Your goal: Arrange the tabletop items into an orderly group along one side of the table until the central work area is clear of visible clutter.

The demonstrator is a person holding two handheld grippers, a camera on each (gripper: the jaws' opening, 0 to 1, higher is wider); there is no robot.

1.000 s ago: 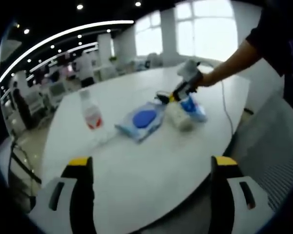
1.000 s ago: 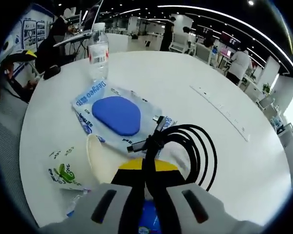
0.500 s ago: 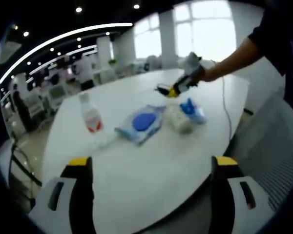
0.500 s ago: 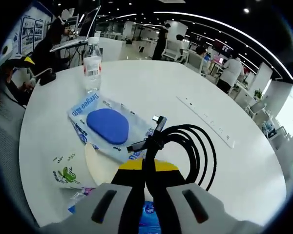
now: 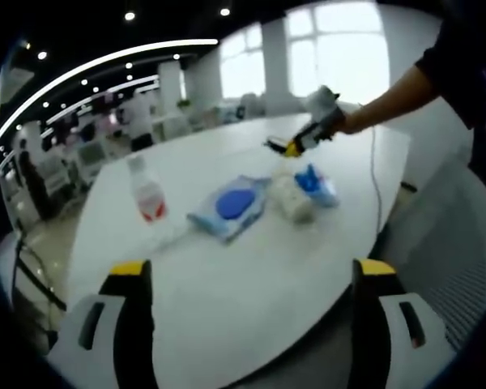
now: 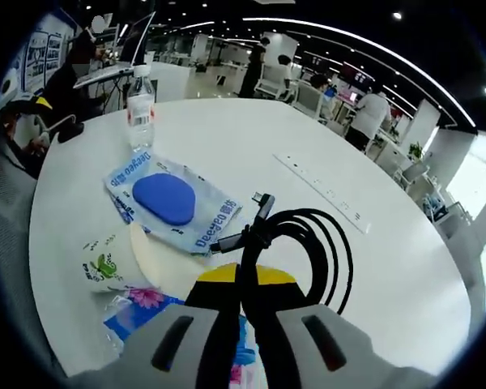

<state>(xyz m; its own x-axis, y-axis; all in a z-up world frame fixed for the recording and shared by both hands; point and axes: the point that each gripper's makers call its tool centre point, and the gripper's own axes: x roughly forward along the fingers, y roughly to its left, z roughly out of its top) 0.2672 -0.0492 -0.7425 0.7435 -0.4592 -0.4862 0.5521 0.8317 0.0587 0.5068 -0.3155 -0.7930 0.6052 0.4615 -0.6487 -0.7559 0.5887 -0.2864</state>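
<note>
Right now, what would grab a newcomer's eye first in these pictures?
The coiled black cable pinched in the right hand-held gripper, raised above the white table. Below it, a wipes pack with a blue lid, flanked by a tipped paper cup and an upright water bottle.

In my left gripper view everything is motion-blurred: the print on the wipes pack (image 5: 229, 208) and the bottle (image 5: 147, 192) label can't be read, and the cable in my right claw (image 5: 292, 147) is too small to make out. In my right gripper view, my claw (image 6: 241, 276) hides part of the blue packet (image 6: 150, 314) at the bottom, and the paper cup (image 6: 123, 261) overlaps the wipes pack's lower corner.
</note>
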